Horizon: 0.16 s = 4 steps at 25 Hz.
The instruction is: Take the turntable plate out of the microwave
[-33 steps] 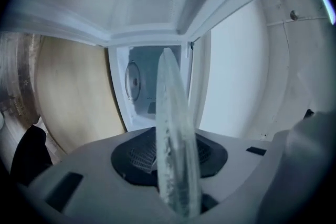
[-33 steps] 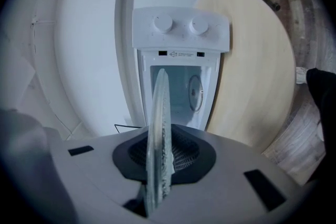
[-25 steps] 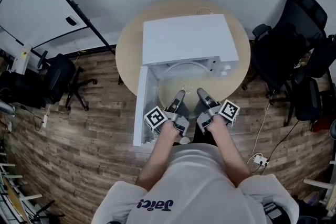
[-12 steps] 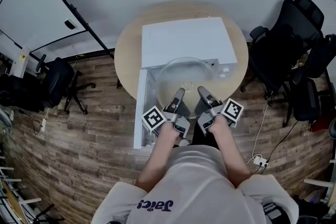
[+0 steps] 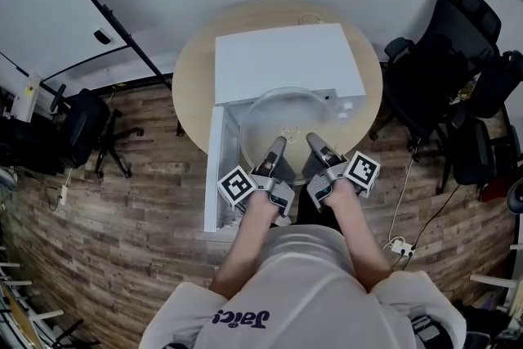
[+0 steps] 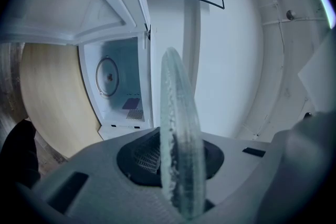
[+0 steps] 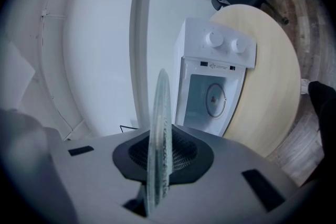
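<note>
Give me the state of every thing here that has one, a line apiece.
turntable plate: out of the microwave, held in the air by its near rim.
microwave: open, no plate inside.
microwave door: swung open, on the left in the head view.
left gripper: shut on the turntable plate.
right gripper: shut on the turntable plate.

Soft, even indoor light is falling from above in the head view, leaving the top of the white microwave [image 5: 286, 61] bright and casting only faint shadows on the wooden floor [image 5: 122, 200]. Fisheye distortion is bending the room's edges. Both gripper views are showing a cool bluish cast and dark vignetted corners, and the rim of the turntable plate [image 6: 178, 139], near the lens, is blurring.
</note>
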Tool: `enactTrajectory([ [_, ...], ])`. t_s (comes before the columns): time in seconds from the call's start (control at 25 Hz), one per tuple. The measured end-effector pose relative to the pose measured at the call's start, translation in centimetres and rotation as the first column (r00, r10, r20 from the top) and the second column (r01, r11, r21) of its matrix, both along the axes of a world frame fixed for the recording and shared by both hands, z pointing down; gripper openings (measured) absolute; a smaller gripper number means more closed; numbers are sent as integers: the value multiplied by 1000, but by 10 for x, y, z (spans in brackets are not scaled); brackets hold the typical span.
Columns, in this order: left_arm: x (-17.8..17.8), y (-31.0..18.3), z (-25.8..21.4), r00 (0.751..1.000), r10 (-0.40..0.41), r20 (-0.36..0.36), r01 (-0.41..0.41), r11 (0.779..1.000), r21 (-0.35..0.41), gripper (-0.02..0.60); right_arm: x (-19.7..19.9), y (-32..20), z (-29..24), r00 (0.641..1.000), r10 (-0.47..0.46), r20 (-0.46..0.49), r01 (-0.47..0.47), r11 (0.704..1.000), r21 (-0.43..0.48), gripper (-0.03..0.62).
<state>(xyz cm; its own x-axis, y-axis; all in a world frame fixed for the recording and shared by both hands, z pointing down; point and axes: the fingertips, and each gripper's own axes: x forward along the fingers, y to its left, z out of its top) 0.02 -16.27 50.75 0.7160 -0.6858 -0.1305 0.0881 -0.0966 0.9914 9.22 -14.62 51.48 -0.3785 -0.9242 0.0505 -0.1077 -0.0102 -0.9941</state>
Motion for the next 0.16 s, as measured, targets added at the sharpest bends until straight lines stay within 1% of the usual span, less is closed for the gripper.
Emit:
enactTrajectory([
  [0.16, 3, -1, -2, 1000, 6, -5, -6, 1000, 6, 77, 3, -1, 1, 1000, 5, 6, -5, 1000, 7, 34],
])
